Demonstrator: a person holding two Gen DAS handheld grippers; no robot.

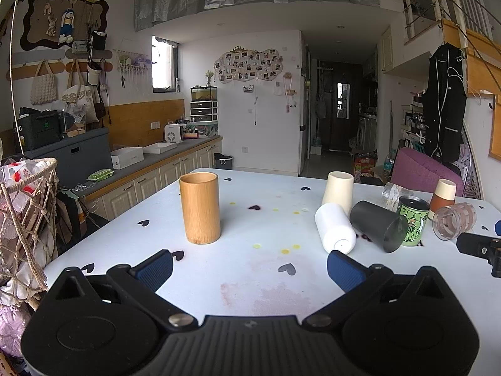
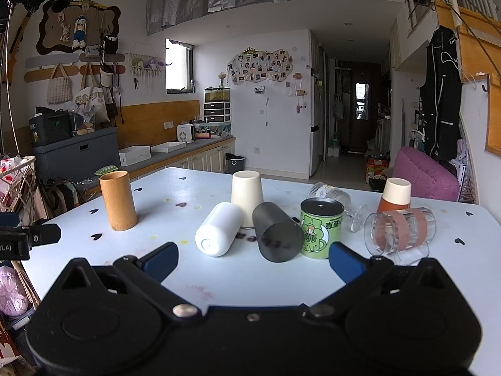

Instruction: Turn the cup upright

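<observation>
One smooth white cup [image 2: 220, 233] on its side.

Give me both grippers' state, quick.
Left gripper: open, holding nothing.
Right gripper: open, holding nothing.

The left gripper [image 1: 250, 266] sits low over the table, level, pointing forward. Its jaws are spread wide, with nothing between them; the blue pads [image 1: 155, 270] face each other across a broad gap. The black linkage arms angle outward from the body in a V.

The right gripper [image 2: 253, 261] is in the same pose: low, level, jaws spread wide and empty, blue pads [image 2: 346, 264] well apart. Its side shows at the right edge of the left wrist view, and part of the left gripper shows at the left edge of the right wrist view, so the two are side by side, apart.
</observation>
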